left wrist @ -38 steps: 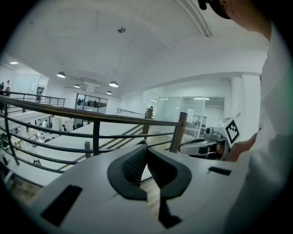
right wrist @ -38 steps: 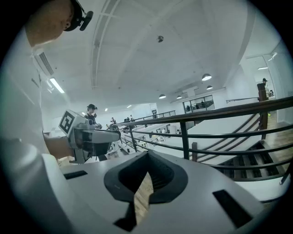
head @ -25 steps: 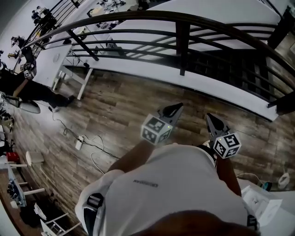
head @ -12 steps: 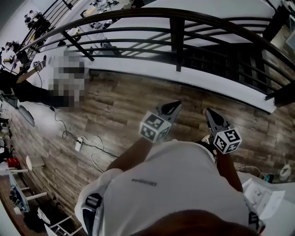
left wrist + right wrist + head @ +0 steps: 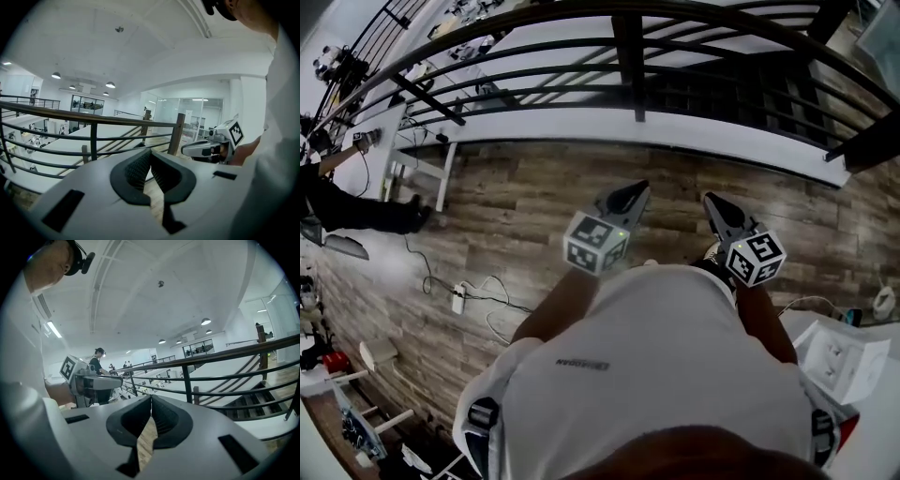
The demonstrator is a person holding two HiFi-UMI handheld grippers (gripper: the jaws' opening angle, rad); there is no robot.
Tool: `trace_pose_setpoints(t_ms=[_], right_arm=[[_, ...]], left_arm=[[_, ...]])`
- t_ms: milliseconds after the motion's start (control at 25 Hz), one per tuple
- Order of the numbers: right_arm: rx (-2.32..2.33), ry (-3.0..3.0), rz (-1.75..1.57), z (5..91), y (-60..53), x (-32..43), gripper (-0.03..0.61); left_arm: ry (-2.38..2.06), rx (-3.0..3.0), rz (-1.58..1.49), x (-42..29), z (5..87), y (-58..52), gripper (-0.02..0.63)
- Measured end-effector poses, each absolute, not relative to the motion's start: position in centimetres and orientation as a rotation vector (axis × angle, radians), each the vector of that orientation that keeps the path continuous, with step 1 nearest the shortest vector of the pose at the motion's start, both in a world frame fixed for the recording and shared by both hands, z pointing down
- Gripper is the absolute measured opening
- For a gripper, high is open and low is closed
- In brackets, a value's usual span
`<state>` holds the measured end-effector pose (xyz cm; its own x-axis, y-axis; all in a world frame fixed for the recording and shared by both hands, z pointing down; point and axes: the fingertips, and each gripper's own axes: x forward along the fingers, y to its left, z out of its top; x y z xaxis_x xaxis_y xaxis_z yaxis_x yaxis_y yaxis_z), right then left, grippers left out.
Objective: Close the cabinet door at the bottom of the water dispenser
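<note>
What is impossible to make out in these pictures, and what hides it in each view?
- Water dispenser and its door: in no view.
- Floor right below the camera: head view, covered by the shirt.
- White object at lower right: head view, too small to identify.
- Far person: right gripper view, too small for any detail.

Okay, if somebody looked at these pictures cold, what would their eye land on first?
First, the dark curved railing that sweeps across the top of the head view, with a lower level beyond it. Next, the two claws pointing toward it over the wood floor: the left claw and the right claw, side by side, both shut on nothing. The person's white shirt fills the bottom of that view.
</note>
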<state>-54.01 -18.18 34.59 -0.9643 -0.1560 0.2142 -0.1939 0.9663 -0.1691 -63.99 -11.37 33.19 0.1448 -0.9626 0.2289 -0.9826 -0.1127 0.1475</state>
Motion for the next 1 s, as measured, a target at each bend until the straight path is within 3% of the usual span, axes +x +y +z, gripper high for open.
trace_pose_setpoints(t_ms=[280,1000], right_arm=[[0.303,-2.916,0.276,34.1,-18.7,-53.8,0.021],[0.509,-2.877,0.272,34.2,-18.5,-44.8,0.021]], left_arm=[[-1.871,2.172,0.116,-63.9,33.6,-11.9,0.000],[-1.714,2.295,0.141,-56.5,34.5,-14.8,0.000]])
